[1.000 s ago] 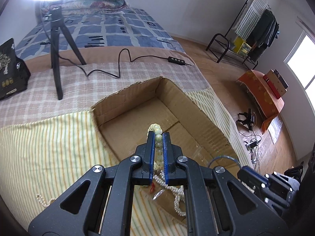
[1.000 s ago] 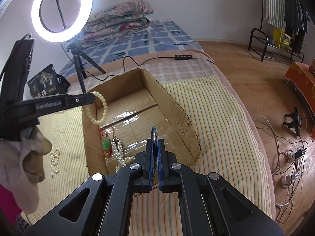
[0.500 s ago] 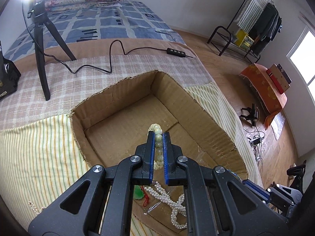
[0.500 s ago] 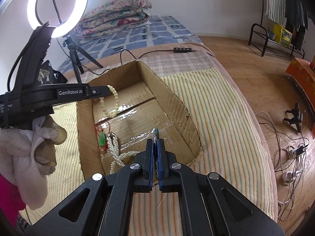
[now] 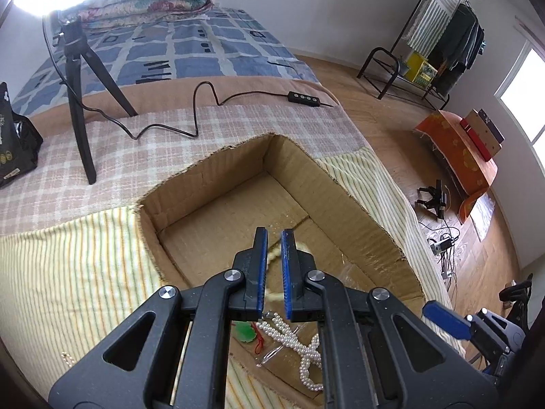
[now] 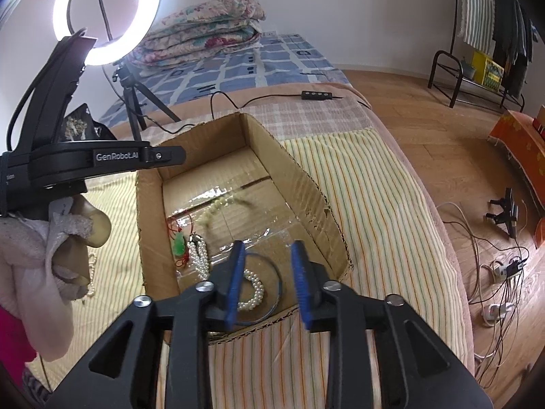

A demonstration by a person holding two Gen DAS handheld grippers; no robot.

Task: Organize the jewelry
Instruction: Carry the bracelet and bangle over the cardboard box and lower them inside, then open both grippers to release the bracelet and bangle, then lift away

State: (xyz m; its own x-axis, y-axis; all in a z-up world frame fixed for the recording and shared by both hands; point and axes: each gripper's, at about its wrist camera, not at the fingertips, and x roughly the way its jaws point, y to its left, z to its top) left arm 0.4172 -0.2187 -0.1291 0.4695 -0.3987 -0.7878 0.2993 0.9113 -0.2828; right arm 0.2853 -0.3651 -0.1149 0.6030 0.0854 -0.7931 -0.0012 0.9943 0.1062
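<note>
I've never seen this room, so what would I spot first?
The glowing ring light, on its tripod at the far left of the bed, grabs you first. Next comes the open cardboard box in the middle of the bed, with white pearls and a green pendant inside.

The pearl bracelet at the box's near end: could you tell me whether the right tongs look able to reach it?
Probably yes: the right tongs, jaws just opened with nothing between them, hover over the pearl bracelet, and the cardboard box is open-topped.
</note>
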